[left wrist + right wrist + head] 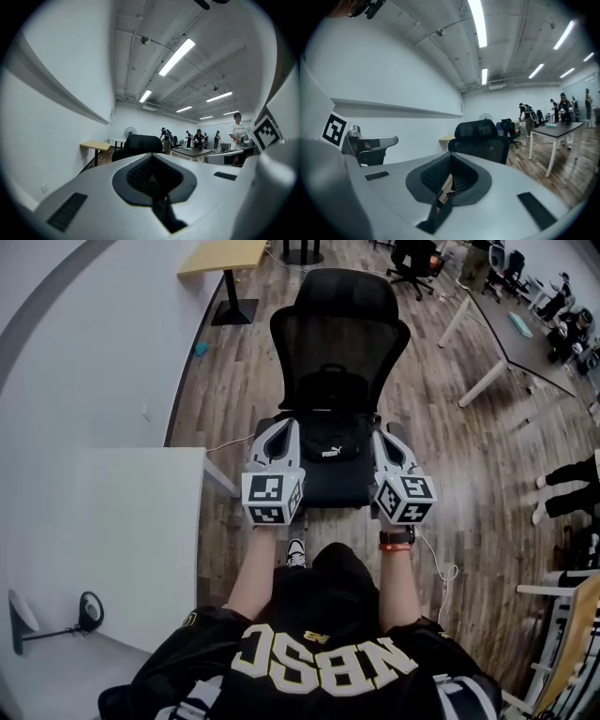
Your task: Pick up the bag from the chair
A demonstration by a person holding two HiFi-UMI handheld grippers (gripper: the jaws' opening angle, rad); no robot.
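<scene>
The person's black jersey (319, 662) is nearest, with a white surface (103, 521) to its left. The left gripper (281, 427) and right gripper (387, 434), fingers shut together and empty, flank a black fabric bag (328, 474) on the seat of a black mesh office chair (342, 324). Only the head view shows the bag. The gripper views show the chair's back and distant people (236, 131).

White PUMA wordmark on the black bag (330, 465), lying between left tongs (284, 427) and right tongs (386, 430). Letters NBSC, inverted, on the person's jersey (323, 667) behind both.
</scene>
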